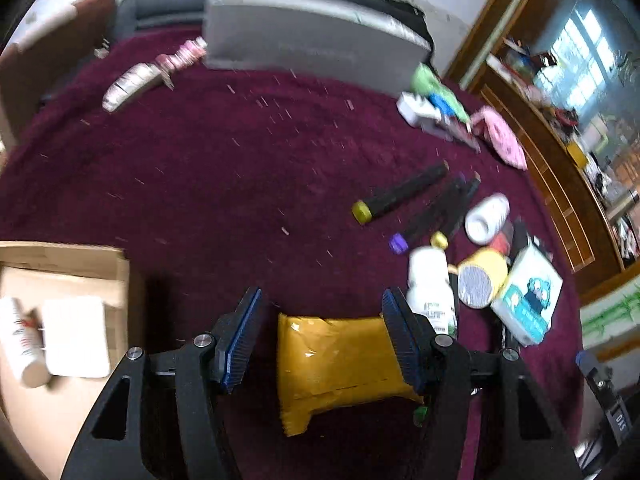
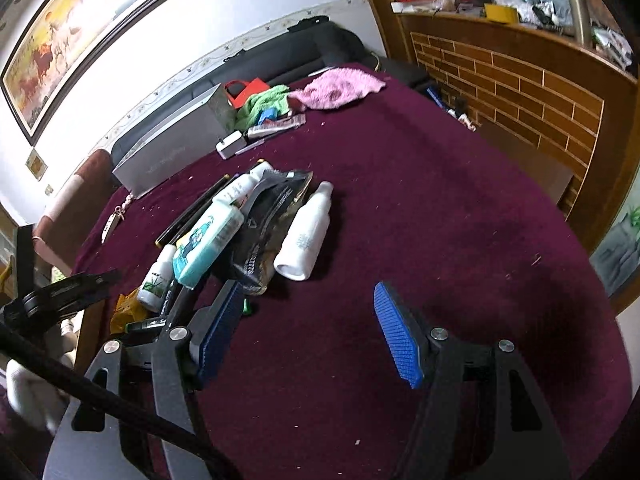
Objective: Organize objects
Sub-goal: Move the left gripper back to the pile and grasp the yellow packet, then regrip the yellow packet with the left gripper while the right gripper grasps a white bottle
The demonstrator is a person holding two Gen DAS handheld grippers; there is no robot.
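Hovering over the maroon tablecloth (image 1: 224, 168), the left gripper (image 1: 320, 340) has its jaws spread, with the yellow packet (image 1: 340, 364) lying between them: the right pad (image 1: 400, 340) touches the packet's edge, the left pad (image 1: 240, 340) stands clear of it, and a cardboard box (image 1: 64, 272) sits at the near left with a heap of bottles and black markers (image 1: 404, 192) to the right. Seen from the right wrist, the right gripper (image 2: 308, 336) hangs with its jaws wide and nothing between them over bare cloth, a white bottle (image 2: 306, 236) and a teal tissue pack (image 2: 208, 244) lying just beyond its left finger, a pink cloth (image 2: 340, 88) at the far edge.
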